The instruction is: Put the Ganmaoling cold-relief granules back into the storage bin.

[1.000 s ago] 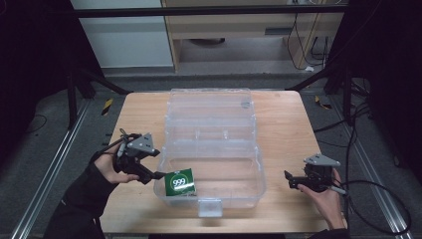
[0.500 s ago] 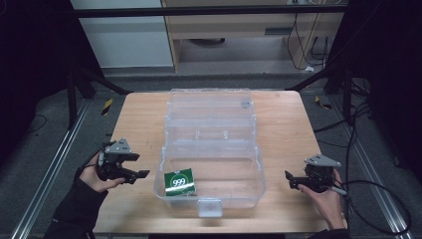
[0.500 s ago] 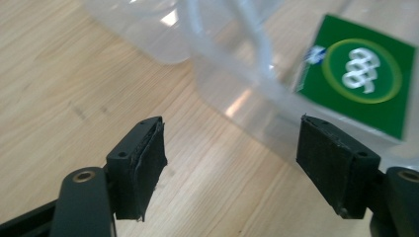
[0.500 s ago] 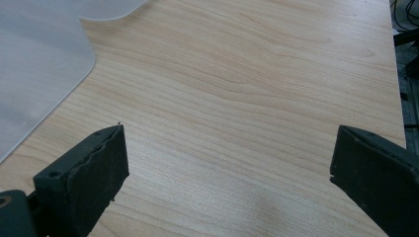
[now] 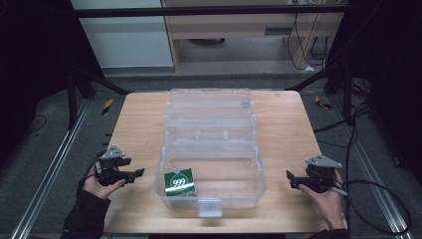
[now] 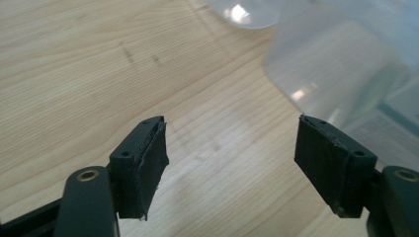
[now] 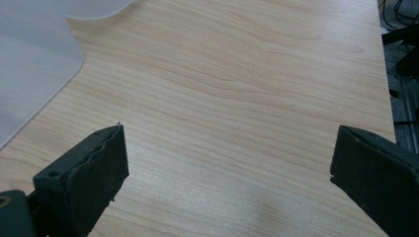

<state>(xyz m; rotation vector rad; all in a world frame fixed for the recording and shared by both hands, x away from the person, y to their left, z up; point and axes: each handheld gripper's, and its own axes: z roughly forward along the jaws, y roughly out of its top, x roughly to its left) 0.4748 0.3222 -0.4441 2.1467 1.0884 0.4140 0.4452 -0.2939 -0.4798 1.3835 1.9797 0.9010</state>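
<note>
A clear plastic storage box (image 5: 211, 149) stands open in the middle of the wooden table (image 5: 139, 119), its lid folded back. A green packet marked 999 (image 5: 180, 183) lies in the box's front left corner. My left gripper (image 5: 135, 173) rests low over the table left of the box, open and empty, pointing toward it. The box's rounded corner (image 6: 341, 64) shows beyond its jaws in the left gripper view. My right gripper (image 5: 289, 180) sits right of the box, open with bare wood between its pads (image 7: 94, 173), and the box edge (image 7: 34, 54) lies at upper left there.
A white latch tab (image 5: 209, 206) juts from the box's front wall near the table's front edge. Metal frame rails (image 5: 50, 169) run along both sides of the table. Cables (image 5: 378, 199) trail on the floor at the right.
My left gripper has drawn back leftward and down, away from the box, leaving the green packet inside. The right gripper has stayed put.
</note>
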